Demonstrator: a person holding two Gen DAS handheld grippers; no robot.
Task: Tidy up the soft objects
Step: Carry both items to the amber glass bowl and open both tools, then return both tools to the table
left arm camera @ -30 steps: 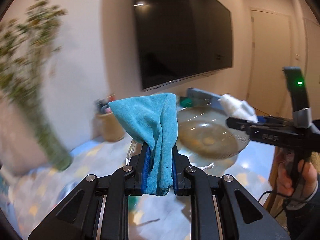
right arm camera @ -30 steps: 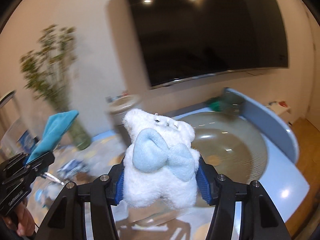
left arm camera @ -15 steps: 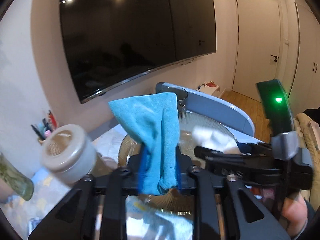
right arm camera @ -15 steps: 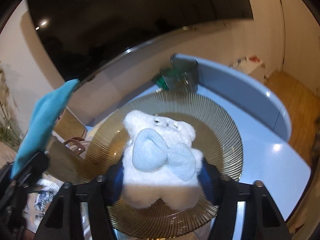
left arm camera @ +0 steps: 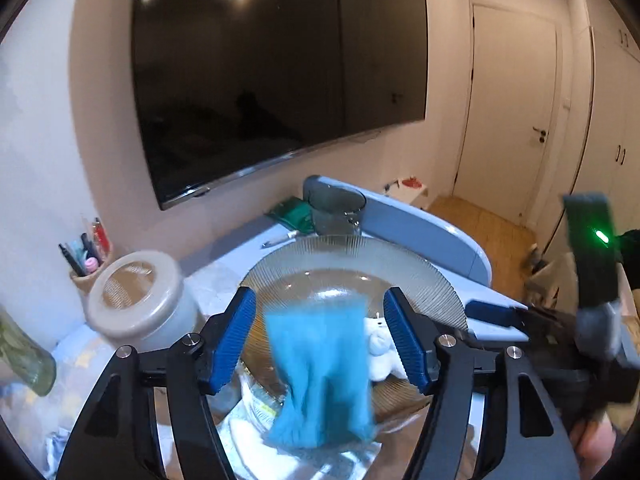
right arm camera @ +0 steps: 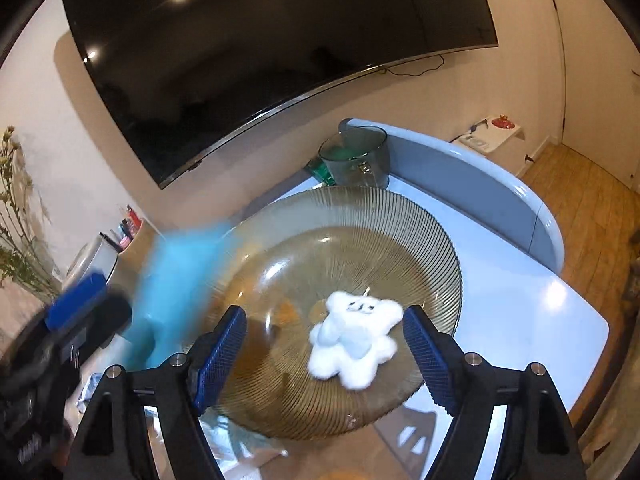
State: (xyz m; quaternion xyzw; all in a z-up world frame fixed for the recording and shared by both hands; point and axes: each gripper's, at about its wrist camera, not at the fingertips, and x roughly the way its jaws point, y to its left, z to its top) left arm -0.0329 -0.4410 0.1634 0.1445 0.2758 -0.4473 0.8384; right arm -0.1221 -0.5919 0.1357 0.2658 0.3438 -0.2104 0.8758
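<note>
Now both my grippers, left (left arm camera: 320, 340) and right (right arm camera: 325, 354), spread wide, grasping nothing. Blue cloth (left arm camera: 320, 376) blurred, limp, over near rim of glass bowl (right arm camera: 400, 216). White plush (right arm camera: 352, 344) inside bowl: light, squashy. Pinch its body.

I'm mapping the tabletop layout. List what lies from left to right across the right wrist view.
Dried flower stems → pen holder → blue cloth → white plush toy in the ribbed glass bowl → wooden floor.
</note>
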